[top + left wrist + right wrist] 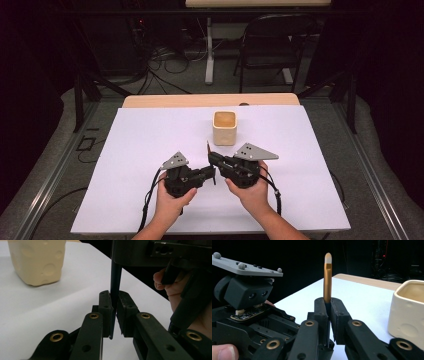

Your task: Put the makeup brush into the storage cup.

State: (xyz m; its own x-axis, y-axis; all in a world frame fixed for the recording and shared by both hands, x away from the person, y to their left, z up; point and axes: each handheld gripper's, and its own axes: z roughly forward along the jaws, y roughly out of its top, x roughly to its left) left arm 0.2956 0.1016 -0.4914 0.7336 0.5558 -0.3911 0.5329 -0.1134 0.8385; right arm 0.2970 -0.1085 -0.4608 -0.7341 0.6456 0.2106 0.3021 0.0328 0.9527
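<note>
On the tabletop point(150, 145): white sheet, wide bare room left and right of the hands.
Brush point(327, 277): upright between both grippers, near the front middle, gold ferrule and pale tip up.
Right gripper point(215, 159): jaws clamped on the brush.
Left gripper point(211, 175): jaws closed on the brush's dark handle point(115, 282).
Cup point(224, 128): just beyond the grippers, well clear of every edge.

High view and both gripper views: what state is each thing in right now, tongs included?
Brush: upright, bristle tip up, gripped at both ends of its handle.
Cup: upright on the white sheet, open top, apart from the tongs.
Left tongs: shut on the brush's dark handle end.
Right tongs: shut on the brush.
</note>
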